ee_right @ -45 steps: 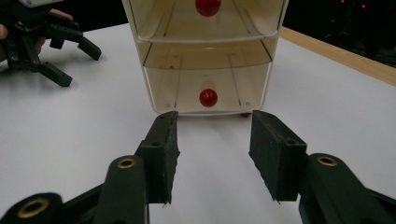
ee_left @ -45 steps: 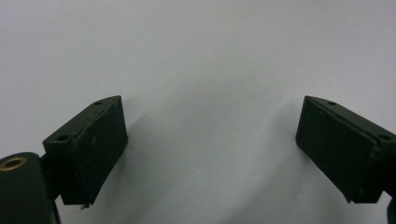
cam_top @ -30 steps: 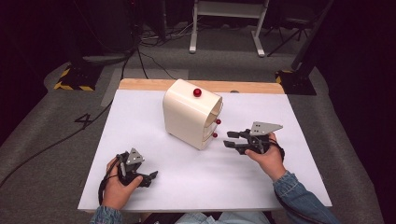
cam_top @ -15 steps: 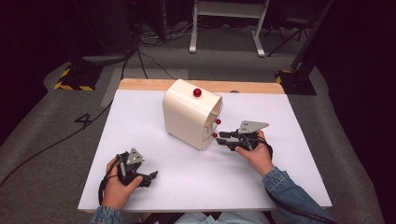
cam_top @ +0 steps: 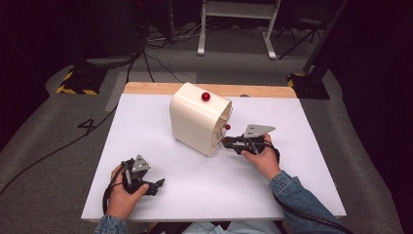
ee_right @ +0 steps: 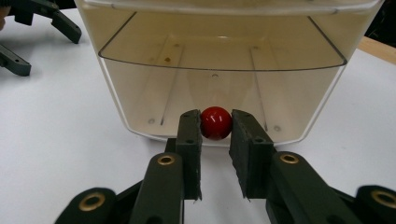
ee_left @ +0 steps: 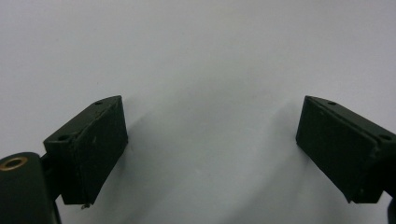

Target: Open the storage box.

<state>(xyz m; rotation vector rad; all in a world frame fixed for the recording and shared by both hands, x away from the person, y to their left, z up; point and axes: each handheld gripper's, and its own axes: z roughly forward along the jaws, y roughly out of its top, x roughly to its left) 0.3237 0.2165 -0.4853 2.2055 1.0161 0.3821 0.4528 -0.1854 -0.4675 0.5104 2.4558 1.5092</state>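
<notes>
Right gripper view showed your right hand-held gripper clenched on the red knob low on the clear front of the cream bin, mid-tabletop. To do it well, you likely needed to keep the knob centred between the pads and pull straight. Your right hand reached in level; your left hand-held gripper rested released on the tabletop.
</notes>
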